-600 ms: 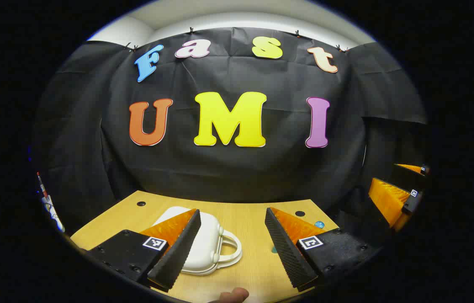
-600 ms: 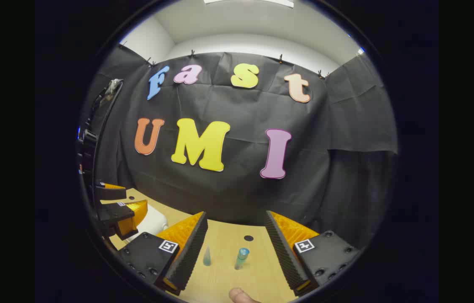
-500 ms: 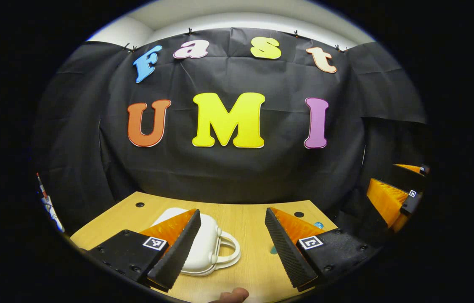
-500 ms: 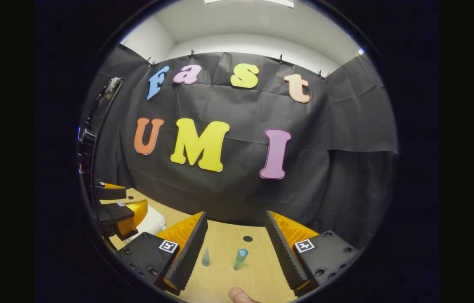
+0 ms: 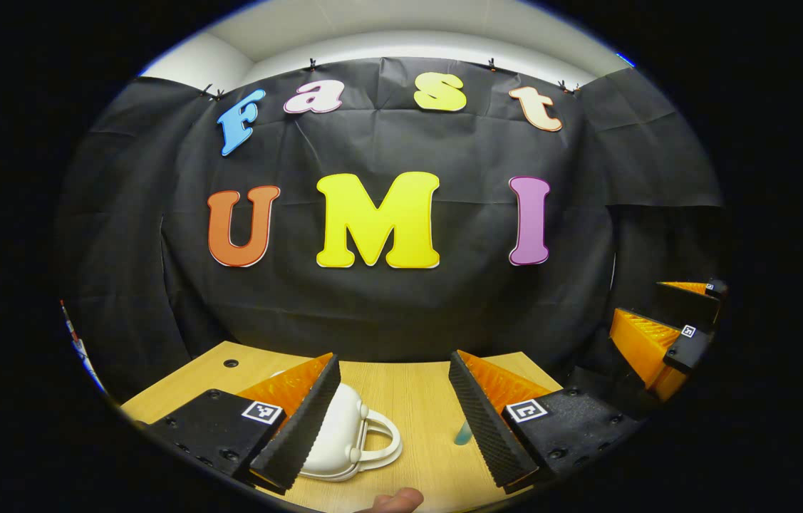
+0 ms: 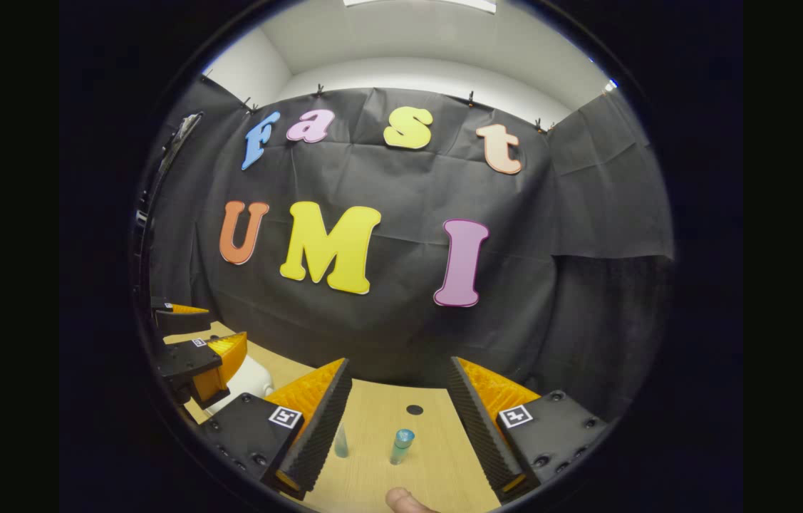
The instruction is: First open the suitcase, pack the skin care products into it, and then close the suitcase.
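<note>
In the left gripper view the left claw (image 5: 394, 417) gapes wide over the closed white suitcase (image 5: 344, 438) on the counter (image 5: 415, 388). The right gripper view has the right claw (image 6: 399, 420) equally wide, two small blue skin care bottles (image 6: 400, 446) standing between its fingers.

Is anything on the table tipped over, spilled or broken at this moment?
Nothing stands out. The white suitcase lies closed on the table, and the two small bottles stand upright, apart from each other, with no spill seen.

My two gripper cameras sit low over the table (image 5: 415, 385), facing the booth wall — both catch the same table (image 6: 380, 420) from neighbouring angles.
</note>
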The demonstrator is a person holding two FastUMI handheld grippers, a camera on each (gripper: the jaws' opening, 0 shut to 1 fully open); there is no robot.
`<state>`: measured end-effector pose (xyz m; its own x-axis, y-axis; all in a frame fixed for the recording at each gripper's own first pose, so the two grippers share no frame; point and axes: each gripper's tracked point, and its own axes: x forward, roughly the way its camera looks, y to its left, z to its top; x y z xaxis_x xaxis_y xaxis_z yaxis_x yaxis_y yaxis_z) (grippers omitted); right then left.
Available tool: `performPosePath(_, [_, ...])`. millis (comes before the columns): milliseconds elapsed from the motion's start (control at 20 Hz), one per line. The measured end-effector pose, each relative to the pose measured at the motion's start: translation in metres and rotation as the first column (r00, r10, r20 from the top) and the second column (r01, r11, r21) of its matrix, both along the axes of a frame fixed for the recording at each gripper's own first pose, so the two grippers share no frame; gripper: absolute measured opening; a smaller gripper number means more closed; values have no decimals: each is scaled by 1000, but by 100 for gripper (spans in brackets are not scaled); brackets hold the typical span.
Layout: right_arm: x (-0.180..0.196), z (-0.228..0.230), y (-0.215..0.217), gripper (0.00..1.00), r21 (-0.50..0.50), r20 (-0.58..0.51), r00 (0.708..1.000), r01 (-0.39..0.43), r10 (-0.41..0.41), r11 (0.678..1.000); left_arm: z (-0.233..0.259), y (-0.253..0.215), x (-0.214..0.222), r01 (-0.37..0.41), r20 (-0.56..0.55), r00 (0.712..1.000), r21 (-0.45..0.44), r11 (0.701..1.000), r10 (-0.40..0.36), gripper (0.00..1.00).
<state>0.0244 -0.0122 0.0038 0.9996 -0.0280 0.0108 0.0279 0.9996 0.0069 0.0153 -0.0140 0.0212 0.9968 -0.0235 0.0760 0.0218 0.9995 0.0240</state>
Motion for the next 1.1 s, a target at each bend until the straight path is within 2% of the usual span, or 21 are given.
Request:
performPosePath(450, [5,-10,-10,81,3,-27,999,30,-30,1000,-13,4,10,-11,-25,1000,-3,1000,11,98])
performPosePath(650, [-1,-27,-28,81,62,-72,997,46,-41,997,-59,12,20,-32,-85,996,97,995,40,98])
performPosePath(750, [-3,-40,-43,82,48,-97,993,71,-66,996,-92,15,28,-40,-132,989,172,984,63,98])
performPosePath(900, [-6,-66,-65,81,15,-147,984,105,-102,994,-128,19,39,-44,-170,980,314,948,102,99])
performPosePath(1100, [0,-89,-83,81,22,-189,975,119,-113,993,-169,20,62,-7,-193,972,543,840,133,96])
